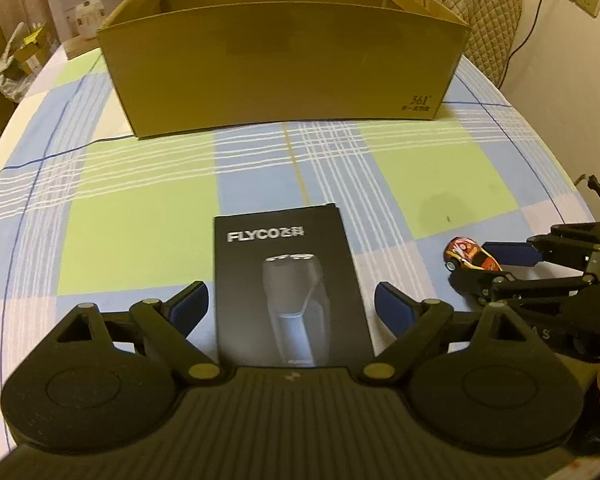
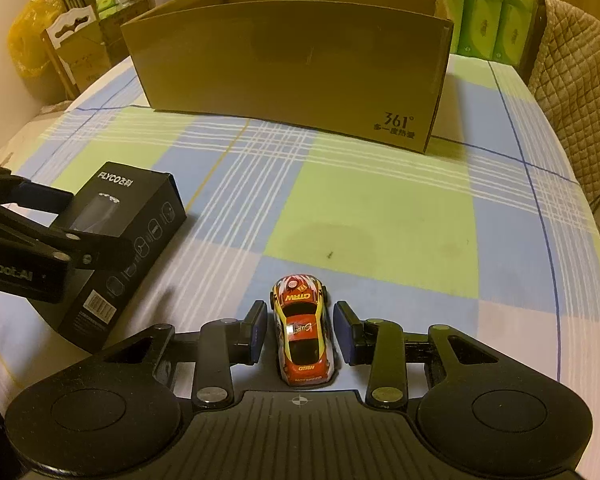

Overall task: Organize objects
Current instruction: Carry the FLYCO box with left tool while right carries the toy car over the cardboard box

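A black FLYCO shaver box lies flat on the checked tablecloth between the fingers of my left gripper, which is open with its pads on either side and a small gap to each. The box also shows in the right wrist view. A red and yellow toy car sits on the cloth between the fingers of my right gripper, which is open and close to the car's sides. The car and right gripper show at the right of the left wrist view.
A large open cardboard box stands upright at the far side of the table; it also shows in the right wrist view. A quilted chair back is at the right. Cartons and bags are stacked behind the table.
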Demonstrator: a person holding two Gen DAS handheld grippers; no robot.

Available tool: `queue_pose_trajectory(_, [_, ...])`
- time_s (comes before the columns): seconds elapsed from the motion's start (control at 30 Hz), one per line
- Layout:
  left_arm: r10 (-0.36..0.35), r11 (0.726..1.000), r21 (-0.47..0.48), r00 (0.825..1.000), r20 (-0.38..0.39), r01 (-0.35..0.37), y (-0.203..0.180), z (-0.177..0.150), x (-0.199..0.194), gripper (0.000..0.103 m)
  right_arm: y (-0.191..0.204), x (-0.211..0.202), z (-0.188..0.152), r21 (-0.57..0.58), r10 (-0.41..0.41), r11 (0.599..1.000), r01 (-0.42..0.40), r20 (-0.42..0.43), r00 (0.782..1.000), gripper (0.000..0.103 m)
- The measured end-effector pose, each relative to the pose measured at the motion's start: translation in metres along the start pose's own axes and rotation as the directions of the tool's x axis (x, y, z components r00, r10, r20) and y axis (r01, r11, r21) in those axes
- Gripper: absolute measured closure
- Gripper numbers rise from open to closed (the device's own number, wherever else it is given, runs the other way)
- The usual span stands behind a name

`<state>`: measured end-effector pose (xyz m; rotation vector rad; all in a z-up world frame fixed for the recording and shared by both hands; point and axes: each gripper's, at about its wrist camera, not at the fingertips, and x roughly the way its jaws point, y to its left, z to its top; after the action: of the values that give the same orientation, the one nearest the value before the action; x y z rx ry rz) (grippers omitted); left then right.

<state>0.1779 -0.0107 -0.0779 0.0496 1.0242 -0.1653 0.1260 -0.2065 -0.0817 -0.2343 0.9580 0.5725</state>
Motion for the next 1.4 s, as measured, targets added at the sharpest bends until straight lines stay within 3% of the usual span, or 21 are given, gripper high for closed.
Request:
queue_pose_trajectory(0.17, [0.023, 1.0, 0.02, 1.0, -0.01, -0.023, -0.004, 0.0, 0.008, 0.016, 0.002, 0.0, -0.002, -0.016, -0.01, 1.0, 0.01, 0.007, 1.0, 0.069])
queue_pose_trajectory(0.23, [0.025, 1.0, 0.012, 1.0, -0.018, -0.025, -0.004, 0.0, 0.011, 0.019, 0.003, 0.001, -0.002, -0.018, -0.014, 1.0, 0.015, 0.01, 1.0, 0.075])
queue_pose_trajectory(0.53, [0.034, 0.999, 0.014, 0.999, -0.027, -0.033, -0.004, 0.001, 0.008, 0.025, 0.001, -0.005, -0.001, 0.013, 0.001, 1.0, -0.001, 0.029, 1.0, 0.076])
queue_pose_trajectory(0.93, [0.02, 1.0, -0.018, 0.999, 0.041, -0.019, -0.012, 0.003, -0.042, 0.025, 0.002, -0.063, 0.006, 0.126, 0.013, 0.992, -0.025, 0.1, 0.995, 0.076])
queue_pose_trajectory(1.4, [0.006, 0.999, -0.043, 0.992, 0.128, 0.0, -0.031, -0.001, -0.104, 0.025, 0.003, -0.118, 0.004, 0.14, -0.02, 0.99, -0.004, 0.173, 0.985, 0.076])
